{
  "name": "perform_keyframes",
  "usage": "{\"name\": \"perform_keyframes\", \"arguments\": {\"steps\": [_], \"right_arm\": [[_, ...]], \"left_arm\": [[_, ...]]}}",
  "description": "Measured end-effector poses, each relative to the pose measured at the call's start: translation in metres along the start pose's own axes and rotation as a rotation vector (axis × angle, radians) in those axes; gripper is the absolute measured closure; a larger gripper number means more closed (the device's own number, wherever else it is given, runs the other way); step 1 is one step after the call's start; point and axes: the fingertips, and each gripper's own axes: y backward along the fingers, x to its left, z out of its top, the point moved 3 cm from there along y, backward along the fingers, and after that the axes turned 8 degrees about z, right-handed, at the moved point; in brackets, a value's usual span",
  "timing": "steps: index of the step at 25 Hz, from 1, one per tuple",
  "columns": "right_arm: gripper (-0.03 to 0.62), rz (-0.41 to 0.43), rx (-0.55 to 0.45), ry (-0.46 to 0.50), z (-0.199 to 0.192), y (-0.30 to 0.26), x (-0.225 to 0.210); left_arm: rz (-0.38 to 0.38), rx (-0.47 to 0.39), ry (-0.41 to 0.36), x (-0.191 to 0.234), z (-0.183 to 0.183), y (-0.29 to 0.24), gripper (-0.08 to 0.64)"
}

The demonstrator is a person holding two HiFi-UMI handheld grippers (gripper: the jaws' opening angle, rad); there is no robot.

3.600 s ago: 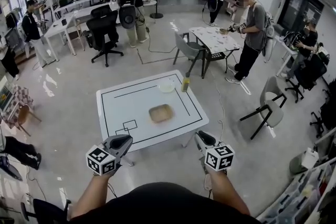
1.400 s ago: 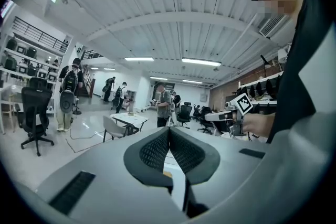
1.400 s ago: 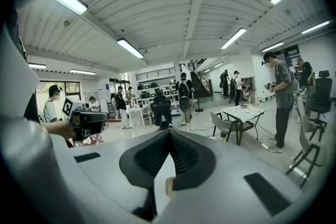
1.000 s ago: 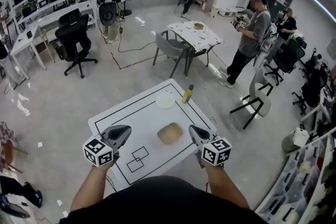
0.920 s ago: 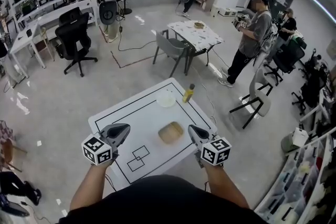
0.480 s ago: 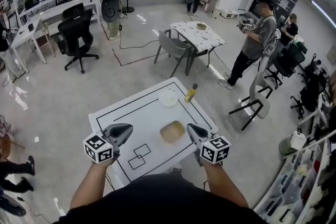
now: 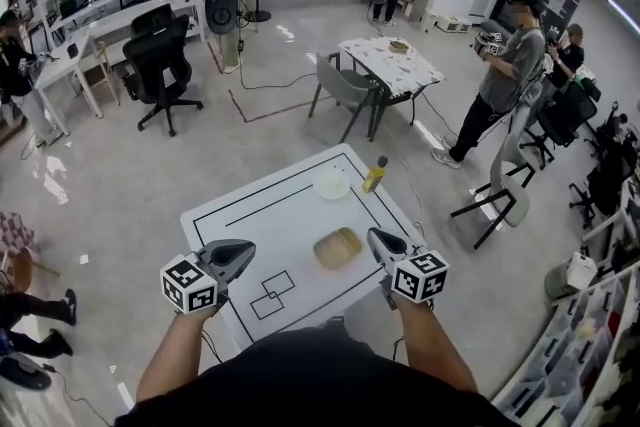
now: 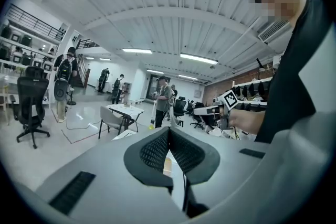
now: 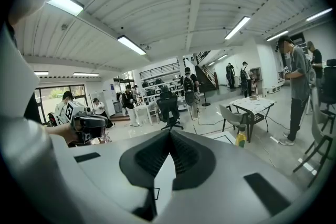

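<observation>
Over near edge of white table w/ black lines (image 7: 280,235): left gripper (image 7: 243,252) & right gripper (image 7: 374,236), both pressed together, pinching nothing. On table, near right tips: tan square dish (image 7: 338,248). Might bump dish off edge if dropped fast w/ tips unspread.

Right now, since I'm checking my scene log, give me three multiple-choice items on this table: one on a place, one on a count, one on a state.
1. Where does the yellow bottle stand? A) in the tan tray B) beside the white plate C) on the floor
2. How many things are on the white table? A) one B) three C) five
3. How do the jaws of the right gripper stand? A) wide apart B) shut on the bottle C) shut, empty
Key: 1 B, it stands by the plate; 2 B, tray, plate, bottle; 3 C, tips meet, nothing between.
</observation>
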Motion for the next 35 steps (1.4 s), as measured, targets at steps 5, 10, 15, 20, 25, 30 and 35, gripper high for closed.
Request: {"name": "perform_keyframes", "arguments": {"steps": [5,10,15,20,25,30,35], "right_arm": [[0.58,0.018,0.013,-0.018,-0.007,-0.005,-0.02],[0.58,0.03,0.035,-0.051,-0.017,-0.003,-0.04],[0.578,0.02,0.072,-0.062,-0.03,-0.006,-0.065],[0.578,0.015,0.096,-0.087,-0.04,-0.002,-0.093],[0.565,0.035,0.121,-0.117,-0.056,-0.005,-0.116],[0.555,0.068,0.153,-0.137,-0.068,-0.011,-0.13],[0.542,0.114,0.202,-0.157,-0.087,-0.018,-0.145]], "left_arm": [[0.016,0.03,0.024,0.004,-0.008,-0.01,0.537],[0.009,0.061,0.038,-0.003,-0.013,-0.032,0.538],[-0.001,0.107,0.037,-0.008,-0.022,-0.056,0.537],[0.006,0.132,0.059,-0.01,-0.027,-0.077,0.537],[0.006,0.142,0.078,-0.013,-0.035,-0.102,0.537],[0.007,0.168,0.095,-0.021,-0.043,-0.12,0.537],[0.019,0.164,0.152,-0.017,-0.046,-0.137,0.537]]}}
